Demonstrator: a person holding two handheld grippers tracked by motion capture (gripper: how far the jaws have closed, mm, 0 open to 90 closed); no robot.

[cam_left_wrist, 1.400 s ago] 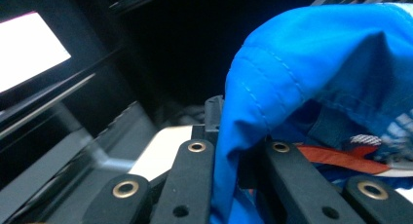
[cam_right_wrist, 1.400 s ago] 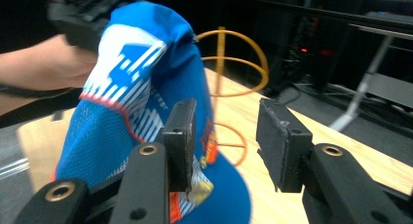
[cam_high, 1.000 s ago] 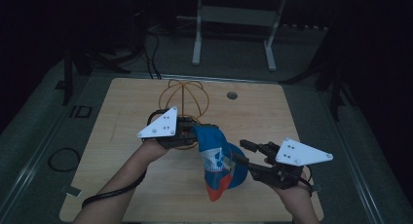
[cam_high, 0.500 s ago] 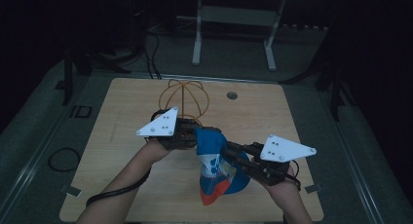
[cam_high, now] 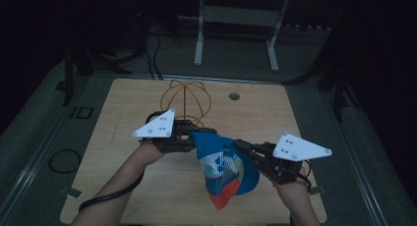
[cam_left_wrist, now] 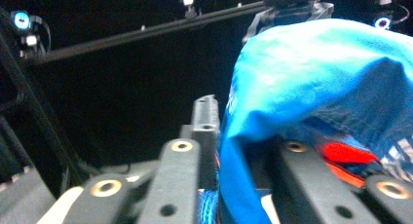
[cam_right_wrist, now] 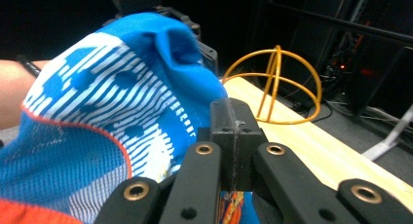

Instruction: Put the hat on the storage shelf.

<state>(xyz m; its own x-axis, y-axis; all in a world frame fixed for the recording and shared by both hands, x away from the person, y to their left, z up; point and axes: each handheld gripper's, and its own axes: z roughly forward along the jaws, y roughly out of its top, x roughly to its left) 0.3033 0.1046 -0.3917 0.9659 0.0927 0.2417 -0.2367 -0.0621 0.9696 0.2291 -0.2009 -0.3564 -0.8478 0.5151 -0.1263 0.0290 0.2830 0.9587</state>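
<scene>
Now the blue cap (cam_high: 222, 169) hangs above the wooden bench (cam_high: 305, 118), stretched between the two grippers. At its far edge the left gripper (cam_high: 193, 137) has the fabric between jaws that have just been easing apart, with cloth still draped over one. The right gripper (cam_high: 242, 146) has its jaws clenched on the cap's near edge. Behind the cap an orange wire frame (cam_high: 188, 102) stands on the bench.

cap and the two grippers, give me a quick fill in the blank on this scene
1. The cap held between the two grippers is mostly ____.
2. The right gripper has its jaws ____ on the cap's fabric.
3. The wire dome stand behind the cap is ____ in colour.

Missing words: blue; shut; yellow
</scene>
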